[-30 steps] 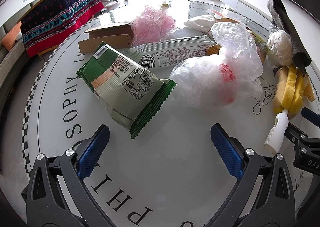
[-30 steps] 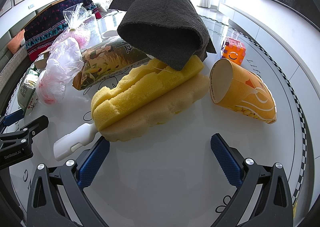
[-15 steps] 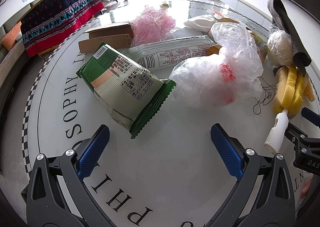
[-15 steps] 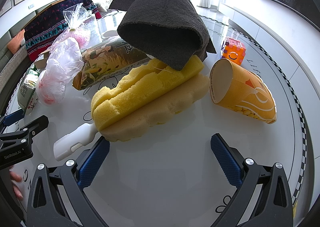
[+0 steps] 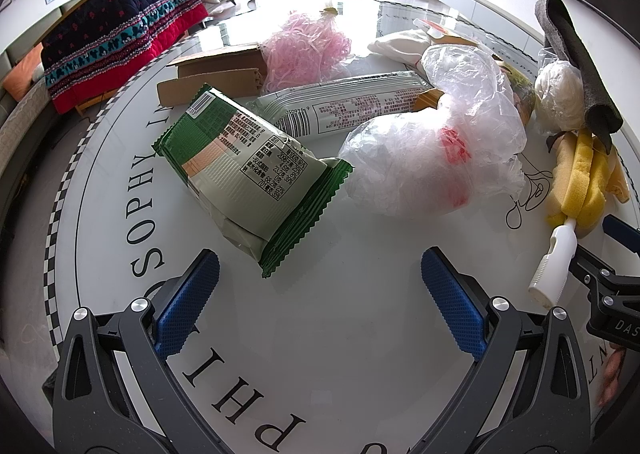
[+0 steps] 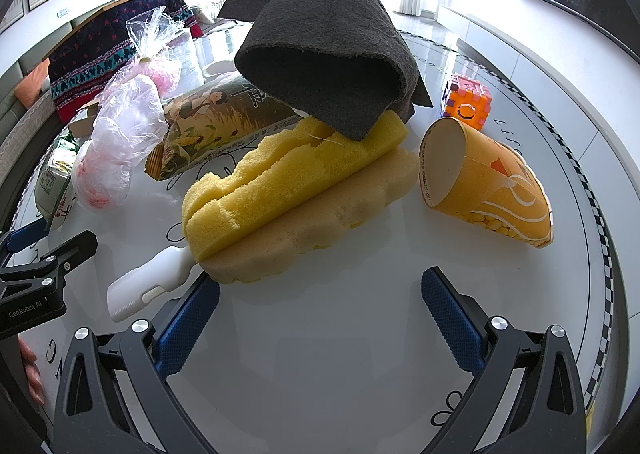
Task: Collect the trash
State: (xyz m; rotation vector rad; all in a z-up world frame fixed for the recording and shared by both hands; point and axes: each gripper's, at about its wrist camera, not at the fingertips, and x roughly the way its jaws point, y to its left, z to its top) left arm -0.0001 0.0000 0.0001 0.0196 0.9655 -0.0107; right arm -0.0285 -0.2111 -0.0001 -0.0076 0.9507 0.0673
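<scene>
The left gripper (image 5: 320,294) hangs over the white round table (image 5: 340,354) at the frame's bottom, fingers spread wide and empty. Just above its left finger lies a green snack packet (image 5: 248,178); a crumpled clear plastic bag (image 5: 432,158) sits right of centre. The right gripper (image 6: 320,294) is likewise splayed and empty, its left finger just beside a yellow sponge mop head (image 6: 296,190) at centre. An orange paper cup (image 6: 488,186) lies tipped at right.
</scene>
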